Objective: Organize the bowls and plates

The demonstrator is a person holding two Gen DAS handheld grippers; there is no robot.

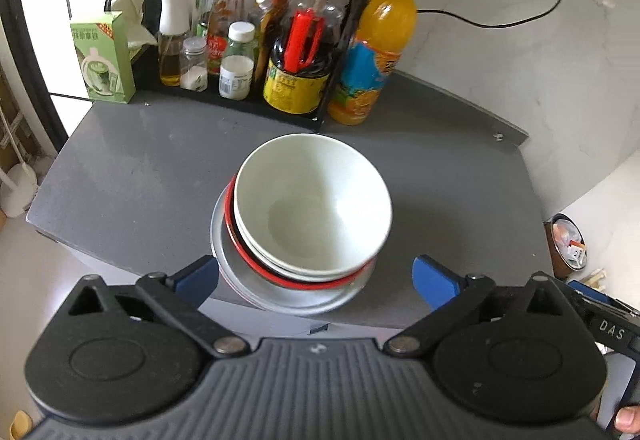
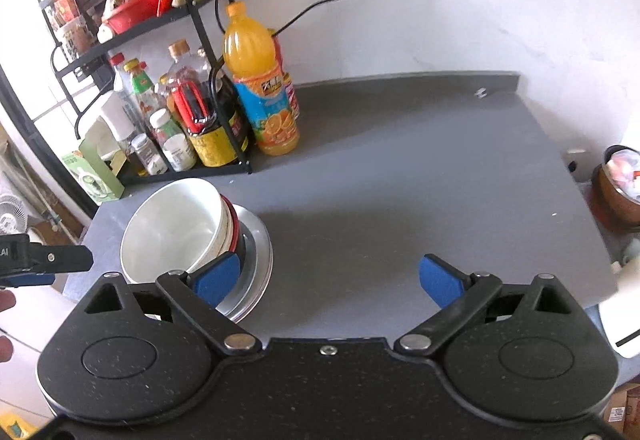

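A white bowl [image 1: 312, 199] tops a stack: another white bowl under it, then a red-rimmed black bowl [image 1: 256, 264], then grey plates [image 1: 288, 300]. The stack stands near the front edge of the grey counter [image 1: 140, 175]. My left gripper [image 1: 316, 280] is open, its blue fingertips on either side of the stack's near edge, not touching it. In the right wrist view the same white bowl [image 2: 172, 228] and grey plates [image 2: 260, 252] sit at the left. My right gripper [image 2: 332, 278] is open above the counter [image 2: 400, 179], its left fingertip [image 2: 218, 276] in front of the stack.
A black rack [image 1: 224, 95] of sauce bottles and jars stands at the back, with an orange juice bottle [image 1: 372, 51] beside it and a green carton [image 1: 104, 55] at the left. A black cable [image 1: 500, 19] runs along the wall. A brown bin [image 2: 620, 187] sits beyond the counter's right edge.
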